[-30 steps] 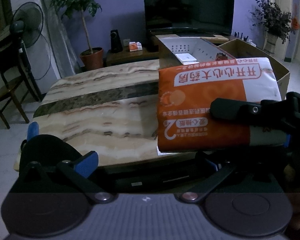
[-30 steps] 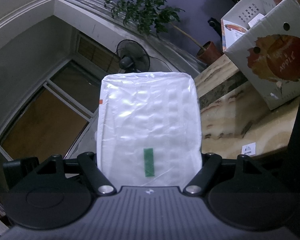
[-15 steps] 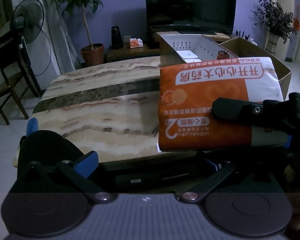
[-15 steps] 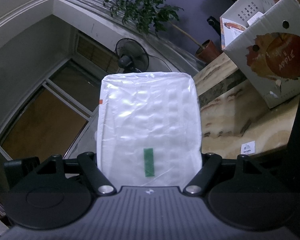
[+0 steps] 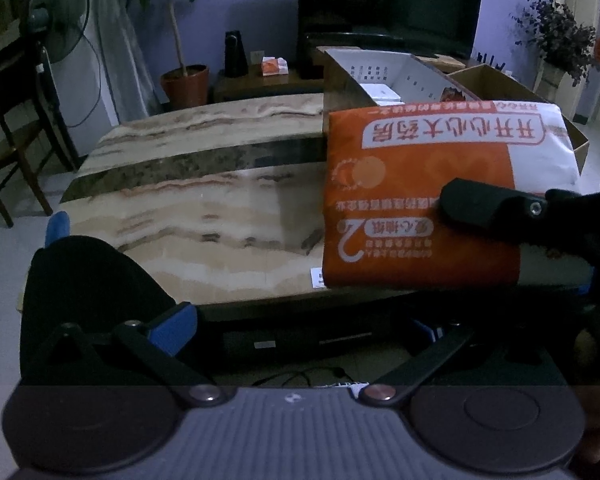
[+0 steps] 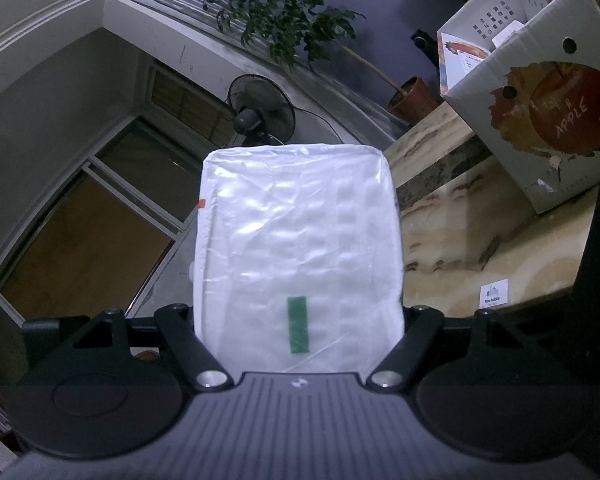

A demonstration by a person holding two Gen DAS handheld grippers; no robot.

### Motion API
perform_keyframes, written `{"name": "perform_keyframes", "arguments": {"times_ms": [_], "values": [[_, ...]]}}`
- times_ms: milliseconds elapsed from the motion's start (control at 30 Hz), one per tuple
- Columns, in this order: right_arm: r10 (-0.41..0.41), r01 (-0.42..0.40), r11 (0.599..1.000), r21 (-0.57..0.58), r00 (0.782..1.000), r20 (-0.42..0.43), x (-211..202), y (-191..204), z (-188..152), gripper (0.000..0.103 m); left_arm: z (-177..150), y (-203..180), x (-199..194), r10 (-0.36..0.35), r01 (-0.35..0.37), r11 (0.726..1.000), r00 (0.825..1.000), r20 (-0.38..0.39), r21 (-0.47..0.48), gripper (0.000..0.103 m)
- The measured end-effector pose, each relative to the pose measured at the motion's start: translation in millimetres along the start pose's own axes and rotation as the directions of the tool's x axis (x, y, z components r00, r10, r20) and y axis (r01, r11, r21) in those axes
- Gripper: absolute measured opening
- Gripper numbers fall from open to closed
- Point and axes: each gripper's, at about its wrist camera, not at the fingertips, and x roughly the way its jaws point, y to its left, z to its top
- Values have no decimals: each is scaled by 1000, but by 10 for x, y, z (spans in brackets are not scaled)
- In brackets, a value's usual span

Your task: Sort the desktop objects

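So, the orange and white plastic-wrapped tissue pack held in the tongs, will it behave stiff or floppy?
Probably soft but shape-keeping: the orange and white plastic-wrapped tissue pack stays flat while gripped only at one end. The glossy, crinkled wrap may be slippery. It looks light for its size, likely paper.

The right gripper (image 6: 300,312) clamps a pack (image 6: 298,248) between wide-set jaws, while the left gripper (image 5: 300,320) stands open, holding nothing

Tissue pack (image 5: 420,208) orange/white w/ white text; table (image 5: 204,216) beige-brown veined marble.
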Motion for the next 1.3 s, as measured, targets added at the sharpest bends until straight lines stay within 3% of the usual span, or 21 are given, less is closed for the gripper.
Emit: {"name": "perform_keyframes", "arguments": {"times_ms": [633, 933, 1300], "values": [[-4, 4, 1000, 2, 1000, -8, 21, -14, 1, 77, -13, 20, 44, 7, -7, 1000, 1000, 3, 6, 102], [-2, 2, 1000, 5, 1000, -3, 14, -21, -5, 77, -31, 51, 96, -23, 23, 1000, 1000, 15, 3, 102], [5, -5, 1000, 3, 1000, -2, 26, -46, -12, 77, -137, 122, 313, -8, 8, 1000, 1000, 5, 5, 102]]}}
